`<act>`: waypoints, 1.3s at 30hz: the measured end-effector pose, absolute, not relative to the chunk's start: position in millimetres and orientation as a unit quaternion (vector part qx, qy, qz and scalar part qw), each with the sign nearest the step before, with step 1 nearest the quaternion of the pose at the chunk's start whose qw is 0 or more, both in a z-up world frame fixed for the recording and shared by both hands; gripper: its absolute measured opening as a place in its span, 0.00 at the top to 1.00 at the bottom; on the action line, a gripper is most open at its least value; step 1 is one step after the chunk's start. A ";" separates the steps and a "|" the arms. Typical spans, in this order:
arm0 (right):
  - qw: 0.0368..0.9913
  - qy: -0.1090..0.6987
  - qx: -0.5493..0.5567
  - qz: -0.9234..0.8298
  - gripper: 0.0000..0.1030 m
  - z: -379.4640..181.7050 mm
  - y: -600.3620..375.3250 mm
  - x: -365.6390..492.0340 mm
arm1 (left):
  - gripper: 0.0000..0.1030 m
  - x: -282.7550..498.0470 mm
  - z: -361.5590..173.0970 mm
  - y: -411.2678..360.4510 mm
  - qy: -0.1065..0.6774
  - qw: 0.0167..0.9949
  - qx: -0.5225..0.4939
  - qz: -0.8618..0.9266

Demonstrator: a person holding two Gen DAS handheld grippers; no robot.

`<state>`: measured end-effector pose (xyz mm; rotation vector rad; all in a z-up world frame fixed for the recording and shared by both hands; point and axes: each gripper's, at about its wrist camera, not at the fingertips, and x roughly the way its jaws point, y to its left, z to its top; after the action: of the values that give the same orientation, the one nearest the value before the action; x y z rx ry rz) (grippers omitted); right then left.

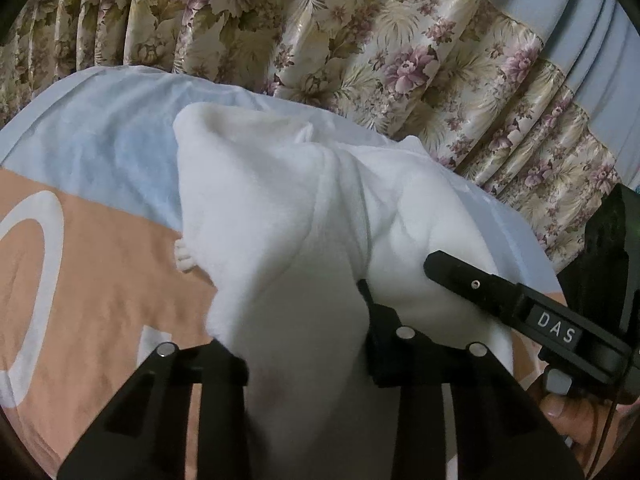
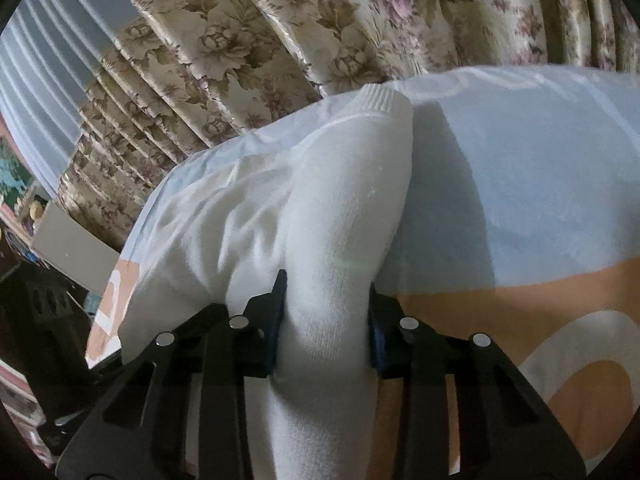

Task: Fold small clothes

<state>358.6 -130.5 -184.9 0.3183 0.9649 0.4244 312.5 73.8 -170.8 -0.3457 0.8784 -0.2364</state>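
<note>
You hold white knit garment [image 1: 280, 208] in both grippers, lifted partly off blue-and-peach bed sheet [image 1: 100, 152].
Left gripper [image 1: 304, 344] pinching bunched cloth between fingers.
Right gripper [image 2: 326, 304] pinching ribbed-cuff sleeve [image 2: 352, 184]; cuff points toward floral curtain [image 2: 280, 32].
Garment body slumps on sheet, rumpled, no clean crease visible.
Judgement: fold barely begun. Left for you: spread flat, bring sleeves in, halve, set down.

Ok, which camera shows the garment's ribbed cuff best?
The right wrist view: the ribbed cuff of the white garment lies unobstructed near the top, ribs clear. The left wrist view shows only a small ribbed bit poking out at the garment's left edge.
</note>
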 end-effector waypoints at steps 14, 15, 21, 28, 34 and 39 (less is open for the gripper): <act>0.881 0.413 0.108 0.206 0.68 -120.1 -165.2 343.6 | 0.69 295.9 -106.9 -0.7 0.389 0.895 -0.151 -0.155; 0.883 0.410 0.108 0.202 0.68 -113.3 -175.4 340.1 | 0.69 293.5 -102.3 -11.5 0.389 0.895 -0.152 -0.159; 0.894 0.396 0.102 0.180 0.68 -87.4 -238.2 316.5 | 0.69 275.6 -89.1 -81.1 0.393 0.889 -0.156 -0.176; 0.897 0.400 0.086 0.164 0.68 -80.8 -309.3 286.0 | 0.69 248.3 -97.1 -155.4 0.406 0.885 -0.140 -0.180; 0.893 0.410 0.100 0.154 0.68 -106.9 -361.1 265.8 | 0.67 242.1 -138.8 -188.4 0.430 0.877 -0.122 -0.175; 0.876 0.444 0.105 0.158 0.65 -156.6 -376.1 264.5 | 0.48 228.2 -164.0 -185.2 0.437 0.881 -0.098 -0.152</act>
<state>264.5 -376.1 -156.6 0.2200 0.9257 0.3288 228.2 -185.2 -164.0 -0.2048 0.9115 -0.3164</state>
